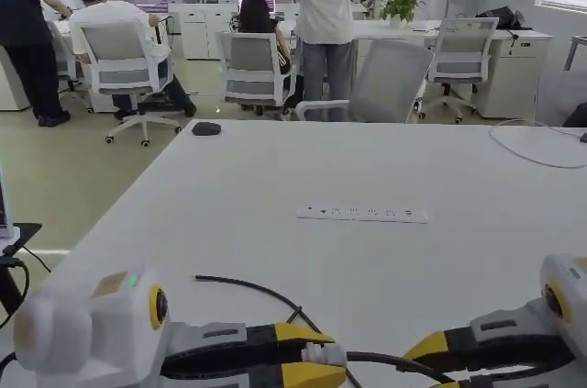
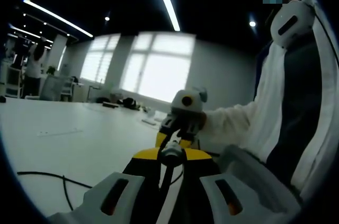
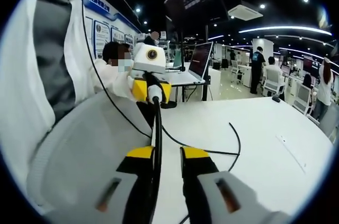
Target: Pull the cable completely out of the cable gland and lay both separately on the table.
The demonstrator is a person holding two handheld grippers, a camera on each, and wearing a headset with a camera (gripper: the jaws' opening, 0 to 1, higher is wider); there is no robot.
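Observation:
A white cable gland (image 1: 323,352) sits between the yellow-tipped jaws of my left gripper (image 1: 316,356) at the bottom of the head view, and that gripper is shut on it. A black cable (image 1: 376,360) runs rightward out of the gland to my right gripper (image 1: 433,368), which is shut on it. The cable's loose tail (image 1: 248,287) curves over the white table (image 1: 275,177). In the right gripper view the cable (image 3: 157,128) passes between my own jaws up to the gland (image 3: 154,95). The left gripper view has the gland (image 2: 171,150) at its jaw tips.
A white power strip (image 1: 362,214) lies mid-table. A black mouse (image 1: 205,128) rests near the far edge, and a thin white cable loop (image 1: 532,151) lies at the right. Office chairs (image 1: 390,85) and people stand beyond the table.

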